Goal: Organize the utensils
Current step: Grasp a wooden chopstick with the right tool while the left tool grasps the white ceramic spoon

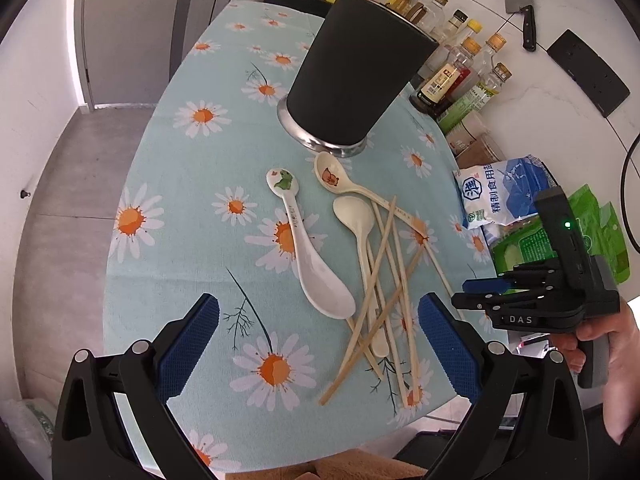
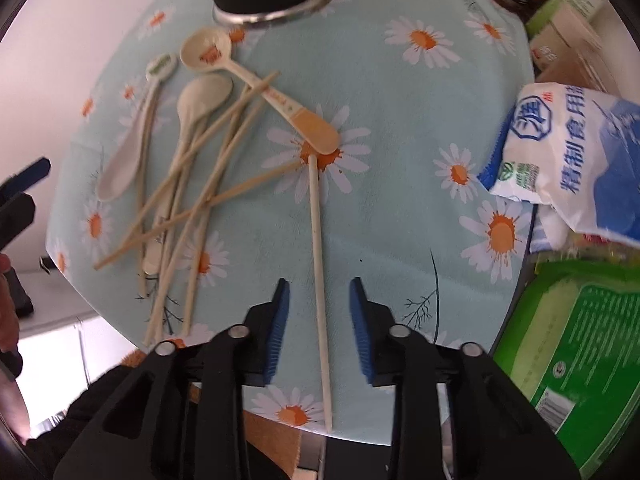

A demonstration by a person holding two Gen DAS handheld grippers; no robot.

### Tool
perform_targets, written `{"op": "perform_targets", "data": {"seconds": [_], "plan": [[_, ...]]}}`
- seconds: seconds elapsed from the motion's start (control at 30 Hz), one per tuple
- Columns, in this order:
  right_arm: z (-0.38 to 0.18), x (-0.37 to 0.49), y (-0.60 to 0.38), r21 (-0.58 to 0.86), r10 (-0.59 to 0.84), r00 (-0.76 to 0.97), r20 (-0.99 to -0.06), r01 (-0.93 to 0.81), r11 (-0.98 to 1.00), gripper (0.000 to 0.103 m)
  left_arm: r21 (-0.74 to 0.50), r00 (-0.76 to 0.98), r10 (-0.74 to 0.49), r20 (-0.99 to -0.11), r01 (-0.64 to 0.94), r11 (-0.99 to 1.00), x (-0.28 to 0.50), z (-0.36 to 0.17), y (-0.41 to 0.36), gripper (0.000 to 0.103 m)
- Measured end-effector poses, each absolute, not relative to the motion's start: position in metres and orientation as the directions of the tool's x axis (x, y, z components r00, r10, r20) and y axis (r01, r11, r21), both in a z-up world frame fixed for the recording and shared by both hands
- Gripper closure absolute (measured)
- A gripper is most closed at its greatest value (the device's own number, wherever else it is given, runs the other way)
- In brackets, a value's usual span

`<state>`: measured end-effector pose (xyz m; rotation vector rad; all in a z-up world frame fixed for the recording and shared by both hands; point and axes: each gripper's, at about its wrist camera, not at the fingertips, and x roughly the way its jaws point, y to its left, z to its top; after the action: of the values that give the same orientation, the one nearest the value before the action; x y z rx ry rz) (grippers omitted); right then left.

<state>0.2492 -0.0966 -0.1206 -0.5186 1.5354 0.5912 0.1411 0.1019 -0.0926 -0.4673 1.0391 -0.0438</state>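
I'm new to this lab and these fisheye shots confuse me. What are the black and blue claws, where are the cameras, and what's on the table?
Each claw is a hand-held gripper a person carries, with a camera looking along its fingers. The left hand-held gripper and right hand-held gripper are both open, holding nothing. On the daisy tablecloth stand a dark utensil cup, three spoons and a pile of chopsticks. One chopstick lies apart, between the right fingers.

On the surface (image 1: pixel 168 240) lie three spoons (image 1: pixel 362 220), about six chopsticks (image 2: pixel 319 272) and one black cup (image 1: pixel 356 76).
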Motion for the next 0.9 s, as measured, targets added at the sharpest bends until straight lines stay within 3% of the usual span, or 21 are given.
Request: {"op": "perform_targets", "data": {"seconds": [0.2,0.3,0.53,0.77,0.9], "plan": [[-0.138,0.247,-0.082,0.001,-0.060,-0.064,-0.996,-0.685,0.728,0.094,-0.419,0.499,-0.291,-0.816,-0.165,0.893,0.153,-0.104,0.113,0.007],[-0.141,0.247,-0.076,-0.002,-0.078,-0.080,-0.994,-0.687,0.727,0.097,-0.435,0.487,-0.315,-0.815,-0.155,0.887,0.161,-0.110,0.119,0.007],[-0.134,0.268,-0.082,0.044,-0.048,-0.129,-0.990,-0.631,0.774,0.098,-0.449,0.458,-0.344,-0.820,-0.140,0.882,0.180,-0.119,0.130,0.007],[-0.104,0.271,-0.107,0.118,0.073,-0.103,-0.992,-0.558,0.822,0.097,-0.466,0.402,-0.384,-0.831,-0.126,0.876,0.201,-0.127,0.128,0.007],[-0.087,0.272,-0.114,0.173,0.151,-0.085,-0.985,-0.535,0.827,0.097,-0.488,0.360,-0.414,-0.836,-0.146,0.860,0.213,-0.135,0.128,0.016]]}}
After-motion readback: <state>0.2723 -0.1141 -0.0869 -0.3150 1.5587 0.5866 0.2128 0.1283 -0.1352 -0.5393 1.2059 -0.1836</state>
